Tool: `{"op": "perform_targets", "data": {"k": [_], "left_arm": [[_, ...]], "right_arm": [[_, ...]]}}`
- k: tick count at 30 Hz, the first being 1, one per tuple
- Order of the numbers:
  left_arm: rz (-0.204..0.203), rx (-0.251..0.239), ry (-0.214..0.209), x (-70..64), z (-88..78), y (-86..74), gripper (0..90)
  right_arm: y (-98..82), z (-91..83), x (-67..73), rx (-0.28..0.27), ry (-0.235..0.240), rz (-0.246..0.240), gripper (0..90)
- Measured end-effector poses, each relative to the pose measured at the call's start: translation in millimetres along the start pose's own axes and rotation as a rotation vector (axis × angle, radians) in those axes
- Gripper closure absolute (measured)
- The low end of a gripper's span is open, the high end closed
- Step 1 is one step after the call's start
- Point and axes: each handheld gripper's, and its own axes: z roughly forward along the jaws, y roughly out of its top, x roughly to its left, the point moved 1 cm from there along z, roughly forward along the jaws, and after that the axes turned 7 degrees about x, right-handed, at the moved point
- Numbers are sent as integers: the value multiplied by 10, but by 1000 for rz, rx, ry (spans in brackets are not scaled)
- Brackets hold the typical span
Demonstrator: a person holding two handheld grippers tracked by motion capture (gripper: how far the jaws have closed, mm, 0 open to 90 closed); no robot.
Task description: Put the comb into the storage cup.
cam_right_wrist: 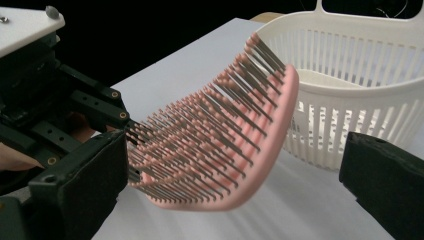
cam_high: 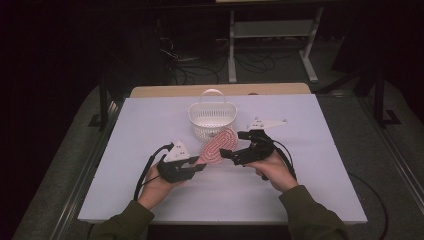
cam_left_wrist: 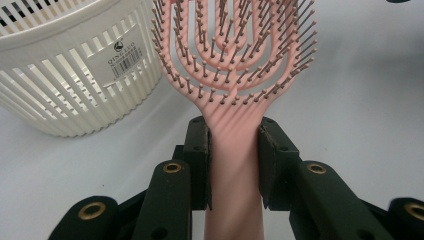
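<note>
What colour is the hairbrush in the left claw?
Pink, with darker pink-tipped bristles; the hairbrush shows best in the left gripper view.

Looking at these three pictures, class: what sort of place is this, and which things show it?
Probably a lab or workshop set up for recording handling trials, not a home. A white-covered table stands in a dark room, loose cables trail round metal frame legs behind it, and a person works a pink hairbrush with hand-held grippers beside a white basket.

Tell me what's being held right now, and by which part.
The left hand-held gripper clamps the pink vented hairbrush by its handle, just below the bristled head. The right hand-held gripper stands open around the head without gripping it.
</note>
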Motion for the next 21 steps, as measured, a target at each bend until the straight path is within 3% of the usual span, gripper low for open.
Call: {"op": "perform_targets", "data": {"k": [21], "left_arm": [[-18, -7, 18, 18, 17, -28, 701]], "right_arm": [[144, 237, -3, -15, 12, 11, 1]]}}
